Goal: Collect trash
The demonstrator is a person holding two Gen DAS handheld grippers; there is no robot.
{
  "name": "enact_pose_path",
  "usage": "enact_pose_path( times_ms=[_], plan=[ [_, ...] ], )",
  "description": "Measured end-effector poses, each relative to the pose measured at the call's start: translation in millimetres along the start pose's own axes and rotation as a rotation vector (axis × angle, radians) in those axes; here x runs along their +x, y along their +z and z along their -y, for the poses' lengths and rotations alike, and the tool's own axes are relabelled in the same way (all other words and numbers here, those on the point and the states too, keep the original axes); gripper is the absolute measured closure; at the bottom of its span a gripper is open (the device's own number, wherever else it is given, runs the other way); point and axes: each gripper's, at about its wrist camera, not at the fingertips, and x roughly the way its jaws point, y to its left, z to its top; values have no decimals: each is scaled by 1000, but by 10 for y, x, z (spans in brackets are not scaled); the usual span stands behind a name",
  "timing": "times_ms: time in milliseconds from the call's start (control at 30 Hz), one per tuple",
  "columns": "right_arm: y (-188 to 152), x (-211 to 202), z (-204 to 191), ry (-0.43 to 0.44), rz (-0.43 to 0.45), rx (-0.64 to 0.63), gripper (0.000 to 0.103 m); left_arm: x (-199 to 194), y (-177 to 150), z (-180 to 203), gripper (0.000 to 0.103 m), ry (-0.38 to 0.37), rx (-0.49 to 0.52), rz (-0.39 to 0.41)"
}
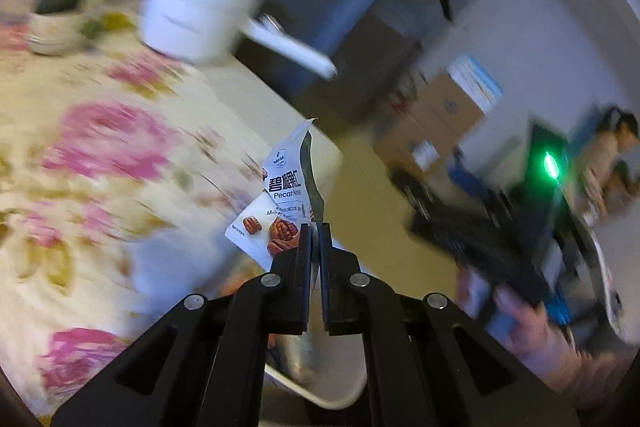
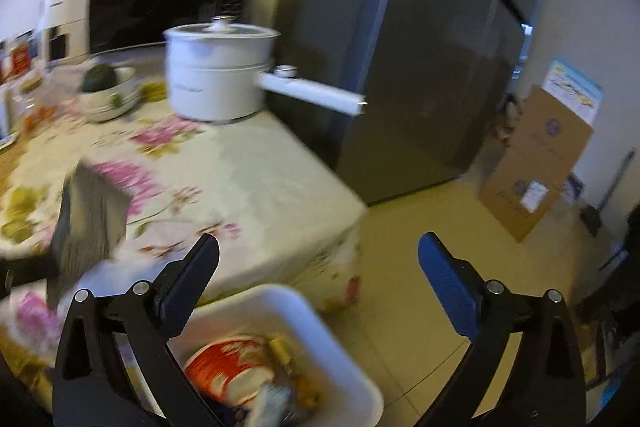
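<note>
- The pecan wrapper (image 1: 280,211) has its lower edge hidden between the closed fingers of the left gripper (image 1: 316,227); only part of its print reads.
- The white bin (image 2: 280,303) is cut off by the bottom edge of the right wrist view; its contents smear, apart from a red-and-white cup (image 2: 228,367).
- A grey shape (image 2: 86,223) over the floral tablecloth (image 2: 256,187) is too blurred to name.
- The white pot (image 1: 192,15) and bowl (image 1: 56,27) are smeared in the left wrist view.

glossy foil-lined pecan wrapper (image 1: 280,203), printed floral tablecloth (image 2: 256,179), smooth white plastic bin (image 2: 340,359), brushed metal fridge (image 2: 420,67), matt cardboard box (image 2: 536,163).
</note>
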Motion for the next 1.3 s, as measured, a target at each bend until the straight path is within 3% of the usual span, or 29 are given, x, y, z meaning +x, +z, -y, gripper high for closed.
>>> enact_pose_path(
  times_ms=[100, 133, 167, 200, 233, 300, 367, 400, 500, 600, 733, 900, 1100, 1167, 1300],
  plan=[
    [10, 129, 94, -12, -24, 37, 7, 351, -165, 121, 96, -13, 59, -132],
    [12, 158, 115, -16, -30, 47, 7, 420, -200, 140, 85, -13, 67, -158],
    [19, 193, 131, -15, -37, 56, 7, 485, -229, 158, 63, -3, 77, -181],
    [28, 218, 136, -9, -42, 62, 7, 517, -239, 173, 52, 11, 84, -191],
    [40, 231, 126, -2, -46, 66, 7, 505, -217, 185, 40, 28, 88, -177],
    [91, 253, 84, 15, -43, 70, 7, 407, -120, 161, 32, 21, 70, -129],
    [152, 261, 31, 26, -35, 76, 7, 283, -3, 107, 18, 68, 50, -63],
    [195, 269, -2, 34, -31, 81, 7, 216, 61, 86, 16, 136, 50, -23],
    [270, 258, -95, 63, -20, 95, 7, -8, 221, 113, 14, 432, 123, 135],
    [222, 154, -180, 104, -5, 96, 7, -224, 210, 253, 7, 610, 176, 307],
    [54, -41, -237, 135, -6, 93, 7, -383, 93, 299, 7, 670, 76, 394],
    [-271, -309, -399, 178, -3, 1, 7, -391, -361, 222, 7, 738, -78, 314],
    [-521, -410, -543, 184, -46, -83, 7, -431, -846, 252, 7, 837, -107, 297],
    [-545, -421, -538, 193, -50, -74, 7, -425, -897, 251, 7, 878, -90, 282],
    [-559, -456, -510, 183, -22, -62, 7, -373, -905, 188, 7, 878, -85, 246]
  ],
)
